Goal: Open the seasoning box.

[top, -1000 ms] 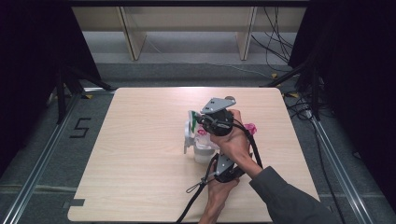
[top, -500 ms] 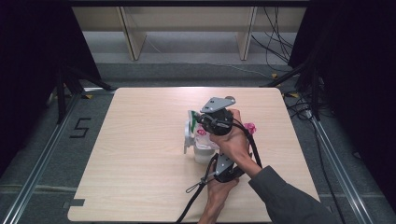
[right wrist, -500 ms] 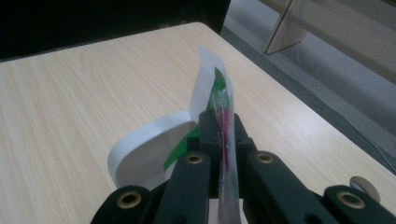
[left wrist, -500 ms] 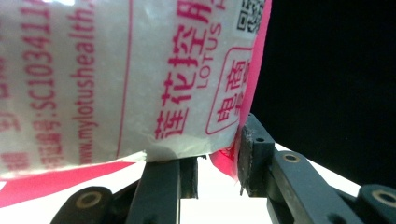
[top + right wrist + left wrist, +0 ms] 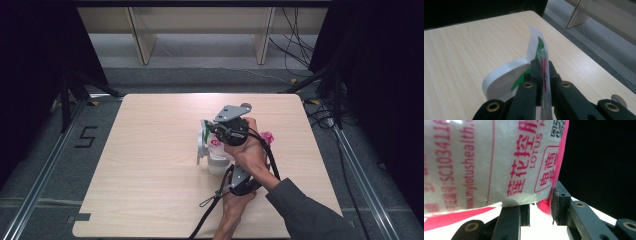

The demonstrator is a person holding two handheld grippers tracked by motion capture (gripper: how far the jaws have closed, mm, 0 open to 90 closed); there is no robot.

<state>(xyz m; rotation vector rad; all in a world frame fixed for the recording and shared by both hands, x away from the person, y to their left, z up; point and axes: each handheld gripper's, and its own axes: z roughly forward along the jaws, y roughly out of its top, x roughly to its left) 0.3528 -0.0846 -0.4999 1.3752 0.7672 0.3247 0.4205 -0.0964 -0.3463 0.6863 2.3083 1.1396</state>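
Dark curtains close off both sides of the room, with pale wooden shelf legs on the grey floor (image 5: 200, 65) at the far end and black cables trailing along the right. Light wood-grain surface (image 5: 140, 165) sits in the middle, bare apart from the work at its centre-right. A person's two forearms enter from the near edge, the right one in a grey sleeve (image 5: 310, 215). White plastic package (image 5: 212, 147) printed with pink and green lies right of the surface's centre, partly hidden under the hands; the left tool's camera shows its white film with pink lettering and a pink border close up (image 5: 499, 162). Right tool (image 5: 227, 131), the farther one, has its jaws pressed together on a thin upright edge of the package, white film with green and red print standing up between the pads (image 5: 541, 57). Left tool (image 5: 239, 180), nearer the person, grips the package's pink-edged lower corner between its jaws (image 5: 540, 205). One small pink piece (image 5: 268, 137) shows just right of the hands.
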